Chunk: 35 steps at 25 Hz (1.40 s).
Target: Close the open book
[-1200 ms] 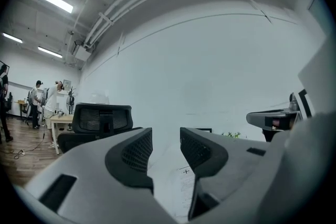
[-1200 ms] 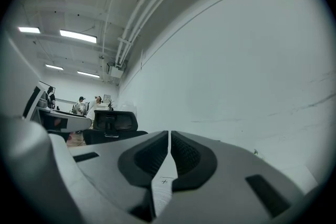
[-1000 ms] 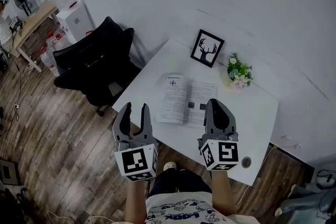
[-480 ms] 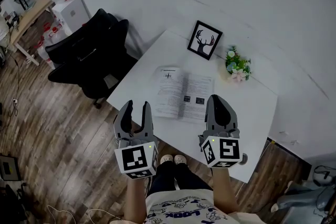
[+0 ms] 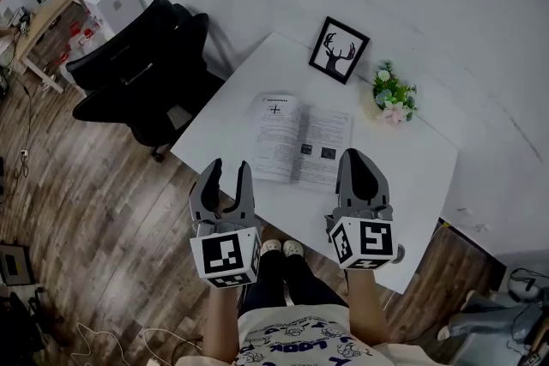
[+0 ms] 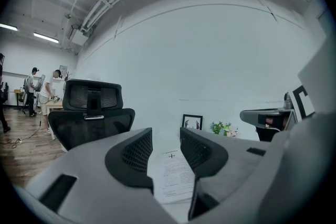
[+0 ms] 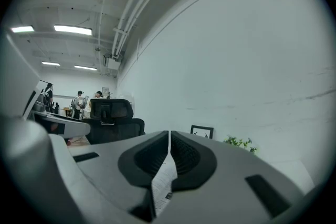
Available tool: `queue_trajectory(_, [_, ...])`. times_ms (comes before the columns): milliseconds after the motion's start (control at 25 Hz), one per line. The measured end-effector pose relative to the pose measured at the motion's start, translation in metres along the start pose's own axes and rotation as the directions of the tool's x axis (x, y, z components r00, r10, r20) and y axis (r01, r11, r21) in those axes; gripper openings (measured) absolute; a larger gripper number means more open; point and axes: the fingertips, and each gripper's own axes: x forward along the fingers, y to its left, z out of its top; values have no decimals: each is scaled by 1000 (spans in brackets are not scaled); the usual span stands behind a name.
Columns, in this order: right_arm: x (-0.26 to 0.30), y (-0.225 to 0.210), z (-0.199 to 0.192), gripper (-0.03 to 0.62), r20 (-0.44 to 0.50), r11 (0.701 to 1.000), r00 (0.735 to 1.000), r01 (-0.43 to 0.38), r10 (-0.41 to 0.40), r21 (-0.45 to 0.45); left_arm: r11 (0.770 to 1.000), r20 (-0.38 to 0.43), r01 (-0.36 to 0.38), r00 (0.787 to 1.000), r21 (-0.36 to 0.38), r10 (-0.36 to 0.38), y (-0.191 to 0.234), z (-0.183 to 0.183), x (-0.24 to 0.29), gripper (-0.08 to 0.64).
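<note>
The book (image 5: 302,140) lies open and flat on the white surface (image 5: 412,184), and both grippers hang at its near side without touching it: the left gripper (image 5: 230,173) has its jaws half apart and empty, probably to catch a page edge, and the right gripper (image 5: 360,160) has its jaws together on nothing.

The print on the open book (image 5: 302,140) was too small to be read. Its near right corner was covered by the right claw (image 5: 355,157) in the head view; in the right gripper view, all but a sliver of page was hidden.
</note>
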Motion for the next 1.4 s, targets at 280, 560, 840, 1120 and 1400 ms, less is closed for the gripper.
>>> queue_trajectory(280, [-3, 4, -15, 34, -29, 1000, 1000, -11, 11, 0, 999, -48, 19, 999, -38, -21, -4, -27, 1, 149])
queue_trajectory(560, [-7, 4, -34, 34, -65, 1000, 998, -6, 6, 4, 988, -123, 55, 990, -144, -72, -15, -68, 4, 149])
queue_trajectory(840, [-10, 1, -48, 34, -93, 1000, 996, 2, -2, 6, 967, -192, 71, 974, -245, -120, -21, -106, 9, 149])
queue_trajectory(1120, [-12, -3, -62, 34, -122, 1000, 992, 10, -9, 10, 886, -232, 66, 954, -459, -191, -25, -139, 20, 149])
queue_trajectory(1400, [-13, -10, -69, 34, -137, 1000, 990, 26, -24, 8, 671, -241, -4, 935, -741, -261, -25, -177, 31, 149])
